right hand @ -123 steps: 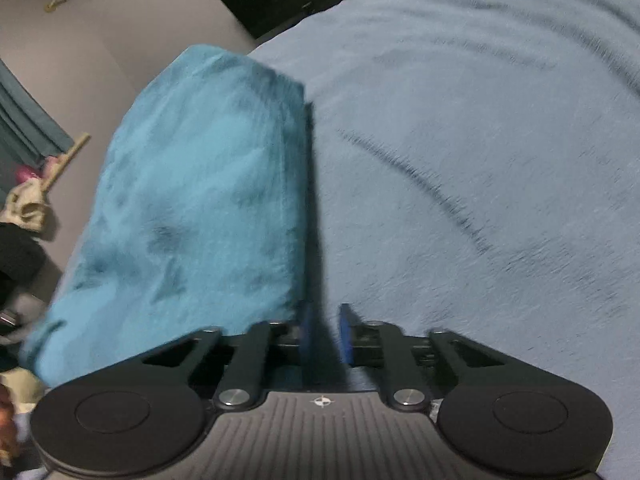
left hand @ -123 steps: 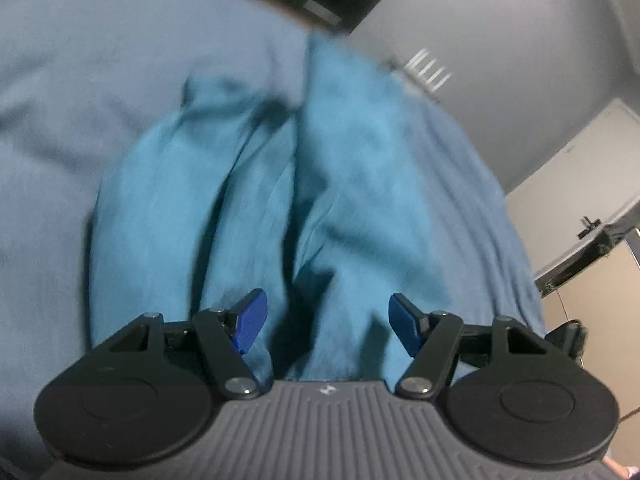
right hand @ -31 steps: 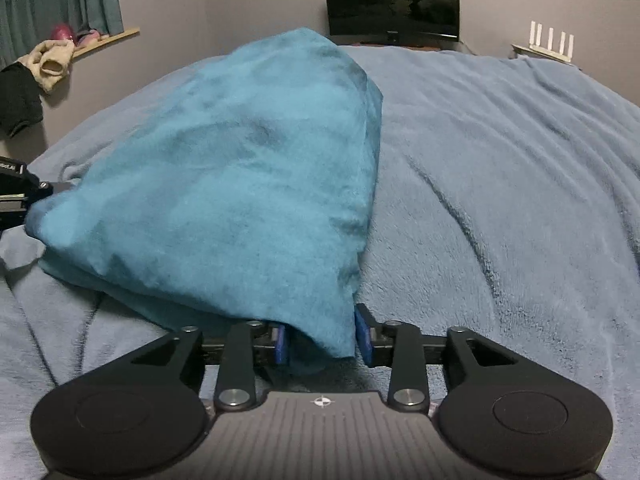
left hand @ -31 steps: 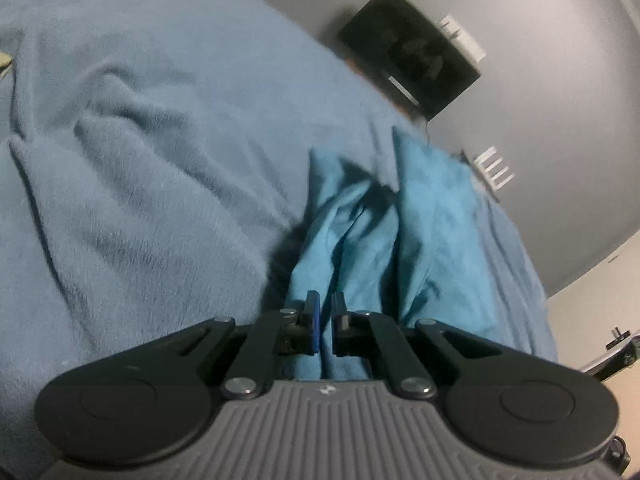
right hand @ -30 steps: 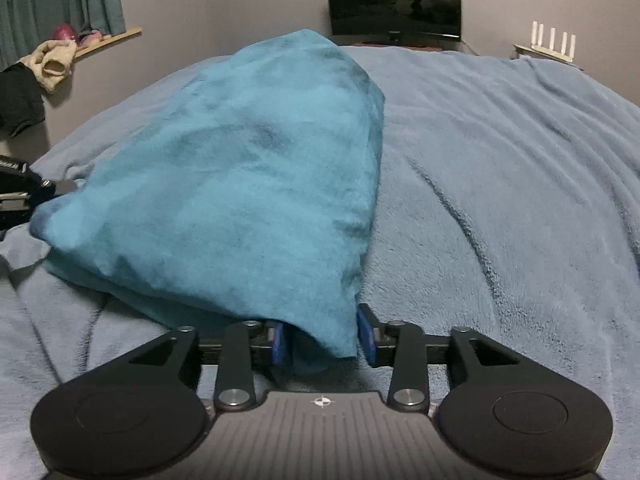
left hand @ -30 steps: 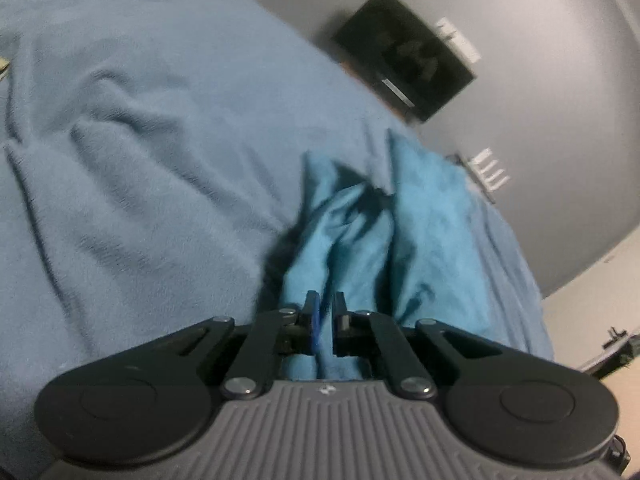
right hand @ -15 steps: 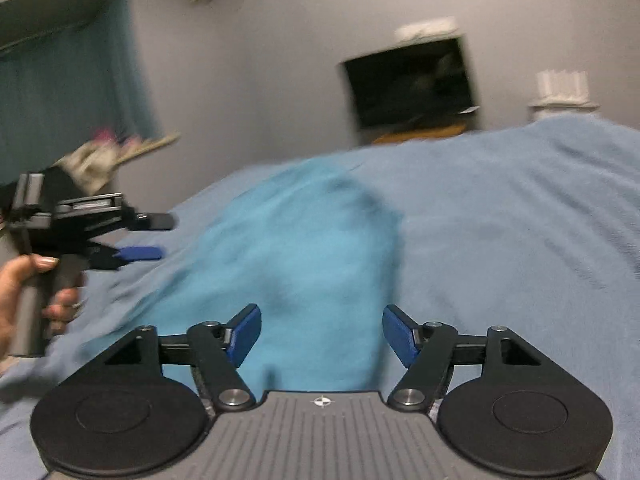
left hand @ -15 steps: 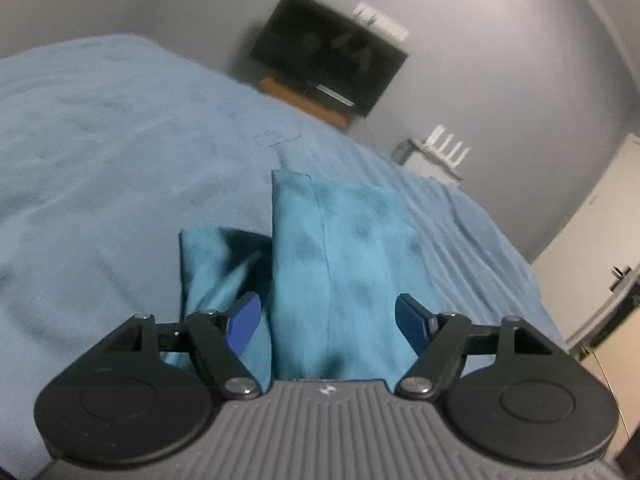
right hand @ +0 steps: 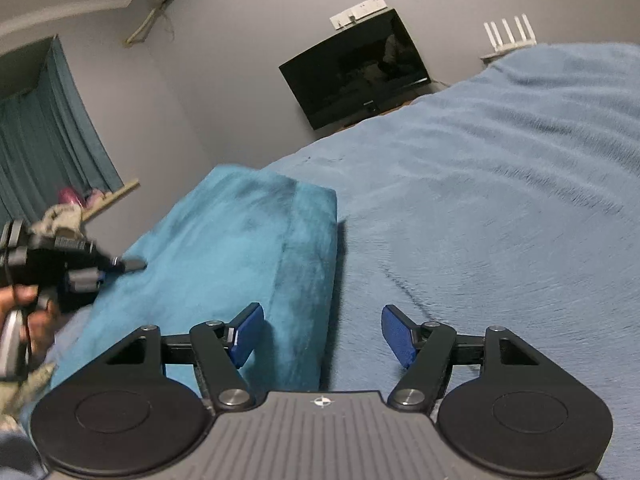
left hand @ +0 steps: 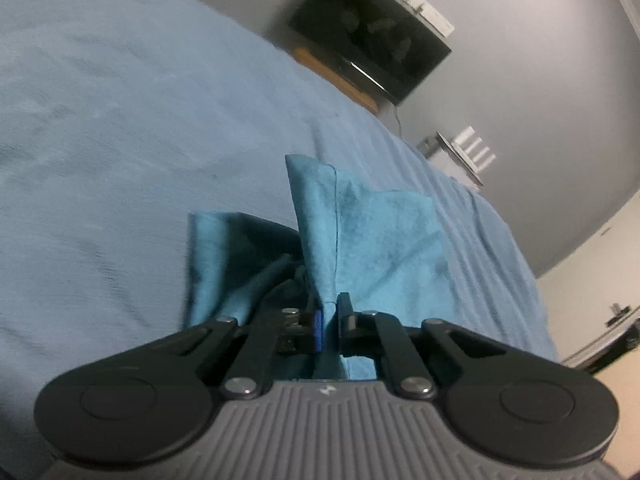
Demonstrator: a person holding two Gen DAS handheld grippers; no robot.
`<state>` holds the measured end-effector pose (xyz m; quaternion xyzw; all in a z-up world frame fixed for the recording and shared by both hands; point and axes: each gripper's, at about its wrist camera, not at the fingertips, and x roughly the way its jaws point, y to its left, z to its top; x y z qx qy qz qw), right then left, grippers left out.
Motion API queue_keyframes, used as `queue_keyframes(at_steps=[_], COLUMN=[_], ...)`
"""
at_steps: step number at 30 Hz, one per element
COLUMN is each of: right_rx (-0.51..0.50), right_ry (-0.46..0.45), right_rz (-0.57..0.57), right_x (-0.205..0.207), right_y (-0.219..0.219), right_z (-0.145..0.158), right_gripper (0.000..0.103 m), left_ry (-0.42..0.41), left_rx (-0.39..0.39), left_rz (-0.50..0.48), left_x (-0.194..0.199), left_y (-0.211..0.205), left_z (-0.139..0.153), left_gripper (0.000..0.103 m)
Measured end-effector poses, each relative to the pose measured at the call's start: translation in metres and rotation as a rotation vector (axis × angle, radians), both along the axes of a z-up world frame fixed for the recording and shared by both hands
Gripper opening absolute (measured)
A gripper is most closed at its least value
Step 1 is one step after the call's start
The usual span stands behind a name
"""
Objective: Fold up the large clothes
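Left tongs [left hand: 329,322] pinching teal cloth [left hand: 372,232], right tongs [right hand: 322,336] agape

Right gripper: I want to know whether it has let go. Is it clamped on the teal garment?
No: the right gripper stands open, its pads apart, touching no teal garment.

The room is dim and evenly lit, with soft shadows. Fisheye bending curves the edges. Motion blur smears the bedspread [left hand: 120,120].
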<state>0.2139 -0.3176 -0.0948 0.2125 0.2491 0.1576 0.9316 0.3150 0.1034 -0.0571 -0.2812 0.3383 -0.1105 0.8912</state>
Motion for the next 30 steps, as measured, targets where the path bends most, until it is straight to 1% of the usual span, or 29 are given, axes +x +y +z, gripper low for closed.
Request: queue_keyframes(at_steps=[2,3,5,7,9,12,13,14,15,17,18,19,20,21,23,25,27,28,30], right_rx=[0.024,0.021,0.000,-0.024,-0.021,0.018,0.025,0.031,0.037,0.047,0.054,0.058,0.065,0.074,0.091,0.109,0.136,0.153,0.197], right_ry=[0.003,0.006,0.010,0.005,0.022,0.048,0.051,0.052,0.054,0.059,0.064,0.070,0.076,0.082,0.093,0.104,0.118,0.127,0.151], right_rz=[0.020,0.037,0.060,0.080,0.076,0.070,0.070,0.069,0.067,0.063,0.058,0.052,0.047,0.043,0.039,0.039,0.047,0.051,0.070], right_x=[0.009,0.010,0.014,0.015,0.017,0.018,0.020,0.021,0.021,0.021,0.022,0.022,0.021,0.022,0.021,0.021,0.021,0.021,0.021], right_y=[0.003,0.008,0.014,0.017,0.017,0.014,0.011,0.011,0.010,0.009,0.008,0.008,0.007,0.006,0.005,0.004,0.003,0.003,0.002], right_z=[-0.004,-0.005,-0.007,-0.007,-0.010,-0.012,-0.013,-0.014,-0.015,-0.017,-0.018,-0.019,-0.019,-0.020,-0.023,-0.024,-0.025,-0.025,-0.027], right_gripper=[0.069,0.069,0.069,0.072,0.074,0.075,0.075,0.076,0.077,0.077,0.078,0.078,0.078,0.078,0.078,0.078,0.079,0.080,0.082], left_ry=[0.017,0.036,0.059,0.072,0.073,0.056,0.045,0.035,0.026,0.019,0.019,0.024,0.025,0.024,0.030,0.044,0.057,0.072,0.095], left_rx=[0.034,0.029,0.036,0.081,0.109,0.152,0.189,0.224,0.258,0.336,0.362,0.386,0.398,0.395,0.349,0.300,0.256,0.254,0.278], left_rz=[0.014,0.025,0.032,0.027,0.031,0.030,0.029,0.031,0.038,0.074,0.088,0.108,0.121,0.125,0.120,0.121,0.107,0.096,0.097], left_x=[-0.001,0.002,0.007,0.011,0.013,0.007,0.006,0.003,0.000,-0.013,-0.019,-0.028,-0.040,-0.053,-0.088,-0.123,-0.148,-0.155,-0.161], left_y=[0.004,0.007,0.009,0.006,0.000,-0.003,-0.007,-0.009,-0.012,-0.017,-0.019,-0.021,-0.021,-0.022,-0.019,-0.016,-0.014,-0.012,-0.007], left_z=[-0.008,-0.014,-0.024,-0.032,-0.038,-0.033,-0.029,-0.026,-0.022,-0.011,-0.004,0.004,0.011,0.018,0.027,0.032,0.028,0.024,0.013], left_gripper=[0.003,0.003,0.004,0.004,0.005,0.009,0.012,0.019,0.022,0.039,0.043,0.049,0.052,0.053,0.068,0.075,0.077,0.077,0.077])
